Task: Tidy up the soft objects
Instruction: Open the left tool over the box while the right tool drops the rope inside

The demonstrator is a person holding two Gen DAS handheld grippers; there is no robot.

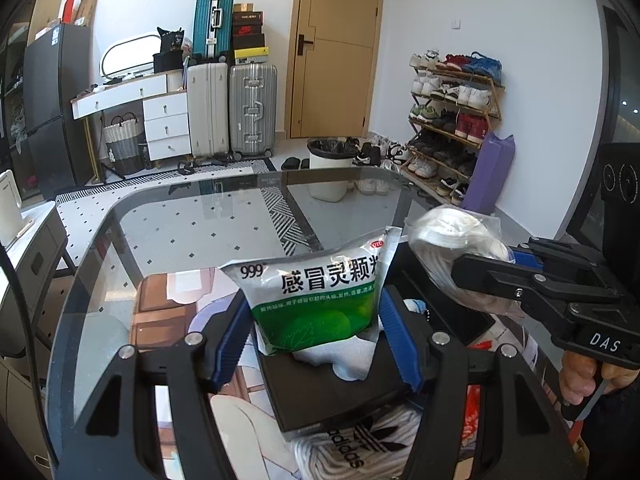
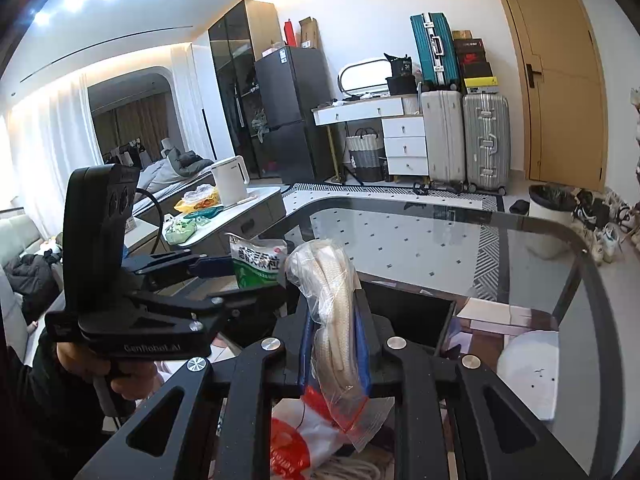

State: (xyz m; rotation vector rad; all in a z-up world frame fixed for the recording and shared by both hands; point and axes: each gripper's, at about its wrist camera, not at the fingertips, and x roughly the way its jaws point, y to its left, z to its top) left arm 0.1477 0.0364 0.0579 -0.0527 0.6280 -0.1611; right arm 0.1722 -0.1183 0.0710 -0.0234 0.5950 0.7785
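My left gripper [image 1: 316,312] is shut on a white and green medicine pouch [image 1: 316,292] marked 999 and holds it upright above a black box [image 1: 320,396]. The pouch also shows in the right wrist view [image 2: 256,260]. My right gripper [image 2: 334,332] is shut on a clear plastic bag of white rope [image 2: 332,296] and holds it up. In the left wrist view this bag [image 1: 452,248] sits at the right, clamped by the right gripper [image 1: 492,276]. Both hang over the glass table [image 1: 180,216].
A white Adidas cloth [image 1: 360,448] lies below the black box. A red and white bag [image 2: 296,440] lies under my right gripper. A white round object [image 2: 528,368] sits at the table's right. A side table with a kettle [image 2: 230,182] stands to the left.
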